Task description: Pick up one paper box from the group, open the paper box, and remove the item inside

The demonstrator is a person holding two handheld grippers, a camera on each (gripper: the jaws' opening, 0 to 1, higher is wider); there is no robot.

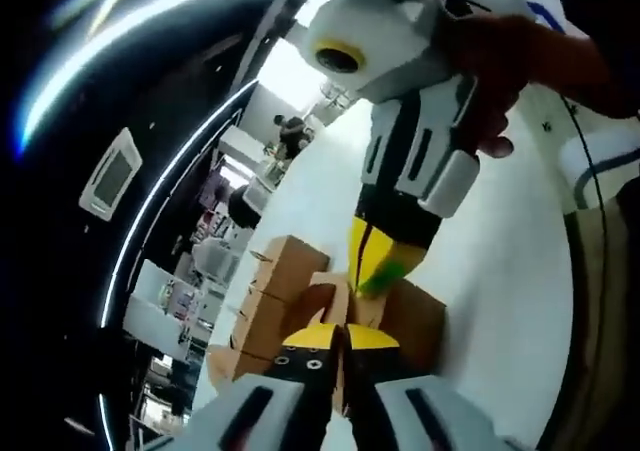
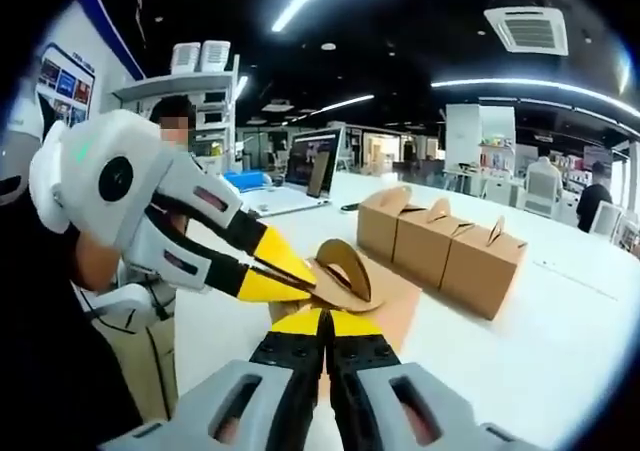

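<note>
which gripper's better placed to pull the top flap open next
Probably left. The left gripper is shut on the rounded handle flap of the paper box, so it can peel it back. The right gripper is shut low on the box, suited to steadying it.

In the right gripper view, the right gripper (image 2: 322, 323), grey-bodied with yellow-tipped black jaws, has its jaws closed on the brown cardboard box (image 2: 350, 286); the left gripper (image 2: 285, 271) reaches in from the left, jaws pinching the box's flap; a hand (image 1: 500, 66) grips the right gripper's white housing in the left gripper view.
</note>
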